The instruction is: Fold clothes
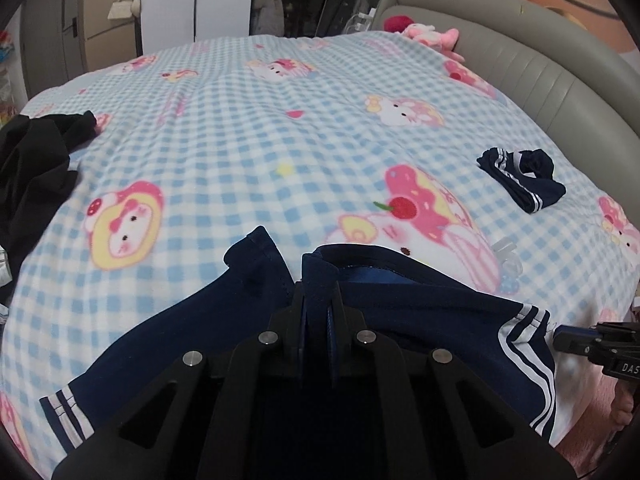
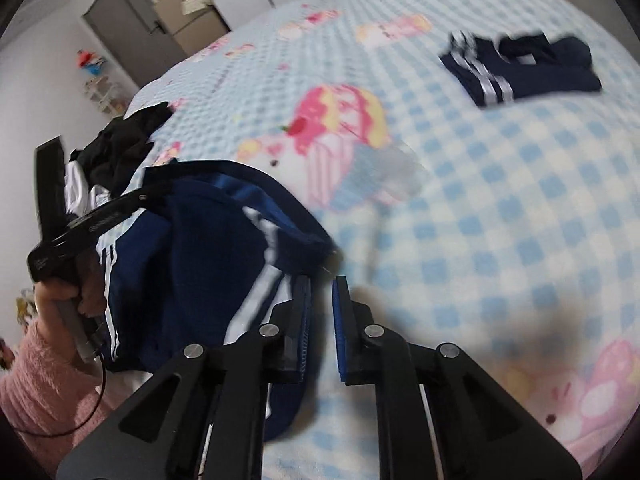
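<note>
A navy garment with white stripes [image 1: 400,320] lies on the near part of the checked bed blanket [image 1: 240,140]. My left gripper [image 1: 318,300] is shut on a fold of its upper edge. In the right wrist view the same garment [image 2: 192,248] is bunched at the left, with my left gripper [image 2: 152,196] pinching its top edge. My right gripper [image 2: 322,284] is open and empty, its jaws a small gap apart just right of the garment's striped edge. It shows at the right edge of the left wrist view [image 1: 568,338].
A folded navy striped garment [image 1: 520,180] lies on the blanket to the right, also in the right wrist view [image 2: 520,68]. A black clothes pile [image 1: 36,168] sits at the left edge. Plush toys [image 1: 432,38] and a grey padded headboard [image 1: 540,68] are at the far side.
</note>
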`<control>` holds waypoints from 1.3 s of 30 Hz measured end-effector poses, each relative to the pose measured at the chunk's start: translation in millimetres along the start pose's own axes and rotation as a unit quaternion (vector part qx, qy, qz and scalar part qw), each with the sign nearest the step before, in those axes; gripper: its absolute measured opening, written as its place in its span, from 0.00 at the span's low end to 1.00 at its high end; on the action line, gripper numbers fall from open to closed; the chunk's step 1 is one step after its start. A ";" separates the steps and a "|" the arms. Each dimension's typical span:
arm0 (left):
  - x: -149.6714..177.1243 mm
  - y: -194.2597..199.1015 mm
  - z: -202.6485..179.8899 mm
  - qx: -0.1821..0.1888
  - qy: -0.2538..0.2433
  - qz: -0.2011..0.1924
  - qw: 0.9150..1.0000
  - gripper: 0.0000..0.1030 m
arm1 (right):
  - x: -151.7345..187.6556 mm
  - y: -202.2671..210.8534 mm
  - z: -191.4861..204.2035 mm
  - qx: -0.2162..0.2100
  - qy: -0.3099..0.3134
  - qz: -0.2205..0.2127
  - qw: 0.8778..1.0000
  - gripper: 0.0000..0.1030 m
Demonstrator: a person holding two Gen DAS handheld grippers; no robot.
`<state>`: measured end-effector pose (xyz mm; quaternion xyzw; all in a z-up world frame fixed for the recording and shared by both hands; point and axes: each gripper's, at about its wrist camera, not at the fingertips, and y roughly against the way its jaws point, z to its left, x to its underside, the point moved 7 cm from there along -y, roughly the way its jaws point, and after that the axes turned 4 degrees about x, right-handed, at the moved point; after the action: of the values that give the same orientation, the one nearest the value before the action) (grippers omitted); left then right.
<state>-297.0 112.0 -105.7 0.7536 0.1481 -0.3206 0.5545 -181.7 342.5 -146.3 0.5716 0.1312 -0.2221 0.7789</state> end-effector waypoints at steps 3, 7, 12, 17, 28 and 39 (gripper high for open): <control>1.3 0.6 0.1 0.001 0.000 0.000 1.000 0.08 | 2.7 -5.1 2.5 -0.027 -0.012 0.011 0.999 0.40; 3.2 -2.4 -1.0 0.006 0.002 0.006 1.000 0.09 | -8.4 -21.7 4.3 -0.045 -0.023 0.009 0.999 0.44; 3.1 -4.1 -9.8 0.016 -0.007 0.012 1.000 0.09 | -29.0 -36.0 8.3 -0.068 -0.032 0.006 0.997 0.12; -7.9 -10.6 -23.3 0.019 -0.011 0.009 1.000 0.10 | -43.4 -14.4 3.4 -0.045 -0.007 -0.029 0.999 0.11; -13.8 23.4 -72.0 0.052 -0.062 -0.013 0.997 0.38 | -18.2 8.7 -37.4 -0.025 -0.072 -0.027 0.997 0.42; 4.5 -29.8 -216.5 0.188 -0.250 0.109 0.944 0.38 | 0.0 -15.6 -21.3 -0.078 -0.081 -0.024 0.993 0.11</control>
<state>-241.8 323.0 -91.8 0.7513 -0.1412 -0.4583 0.4534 -188.4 358.9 -165.9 0.4862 0.0982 -0.2759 0.8233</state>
